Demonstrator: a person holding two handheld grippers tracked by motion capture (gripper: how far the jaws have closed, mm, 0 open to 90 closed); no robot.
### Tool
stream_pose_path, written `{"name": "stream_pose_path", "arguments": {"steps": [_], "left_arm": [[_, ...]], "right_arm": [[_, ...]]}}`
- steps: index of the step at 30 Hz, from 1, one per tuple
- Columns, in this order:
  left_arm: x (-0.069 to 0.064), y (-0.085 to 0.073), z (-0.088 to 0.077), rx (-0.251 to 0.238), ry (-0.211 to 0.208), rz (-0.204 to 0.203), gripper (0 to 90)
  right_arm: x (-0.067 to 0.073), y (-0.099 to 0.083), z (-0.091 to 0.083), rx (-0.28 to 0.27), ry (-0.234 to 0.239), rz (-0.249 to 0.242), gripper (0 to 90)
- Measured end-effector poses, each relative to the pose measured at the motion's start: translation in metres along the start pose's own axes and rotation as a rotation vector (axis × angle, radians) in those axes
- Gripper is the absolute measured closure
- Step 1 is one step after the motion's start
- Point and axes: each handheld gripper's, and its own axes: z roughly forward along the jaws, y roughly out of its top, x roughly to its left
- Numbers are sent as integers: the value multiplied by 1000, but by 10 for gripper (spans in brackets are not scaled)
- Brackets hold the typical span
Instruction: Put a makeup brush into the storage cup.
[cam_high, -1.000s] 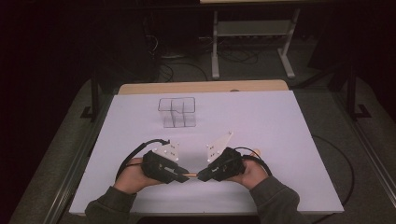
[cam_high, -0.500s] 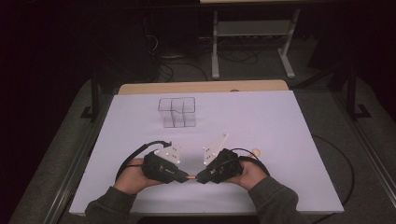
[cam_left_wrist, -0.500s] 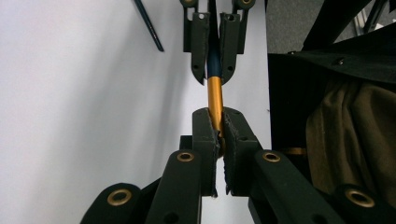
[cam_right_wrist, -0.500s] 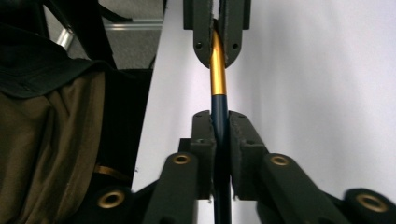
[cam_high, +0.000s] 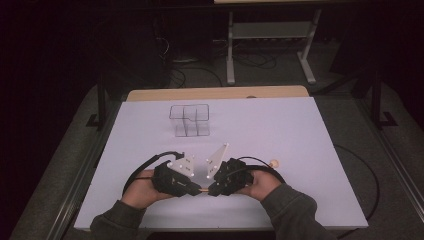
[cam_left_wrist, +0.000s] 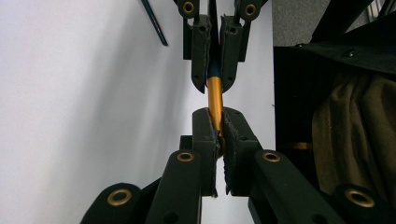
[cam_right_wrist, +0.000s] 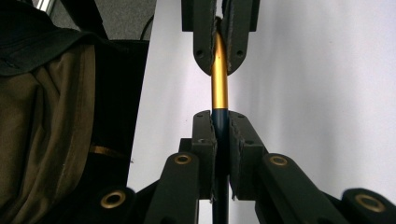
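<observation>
Pen (cam_left_wrist: 215, 95) held between both grippers, low over the bench (cam_high: 300, 130).
Left gripper (cam_high: 196, 190) clamps its gold end; right gripper (cam_high: 210, 192) clamps its dark blue end.

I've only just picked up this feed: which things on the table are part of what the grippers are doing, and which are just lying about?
In the job:
pen, gold and dark blue
left gripper, shut on its gold end
right gripper, shut on its dark blue end

Lying about:
clear box organizer, far side of the table
small round piece, beside the right hand
</observation>
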Motion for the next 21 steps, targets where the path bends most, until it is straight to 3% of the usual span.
{"name": "stream_pose_path", "arguments": {"steps": [5, 9, 12, 21], "left_arm": [[3, -1, -4, -27, 15, -25, 736], [5, -3, -8, -64, 7, -54, 717], [6, -4, -10, -84, 5, -61, 717], [7, -6, -15, -106, 1, -77, 816]], "right_arm": [[-2, -6, -1, -36, -15, 18, 818], [-5, -18, -2, -129, -26, 48, 819], [-5, -25, -2, -210, -30, 54, 818], [-2, -24, 3, -252, -50, 29, 818]]}}
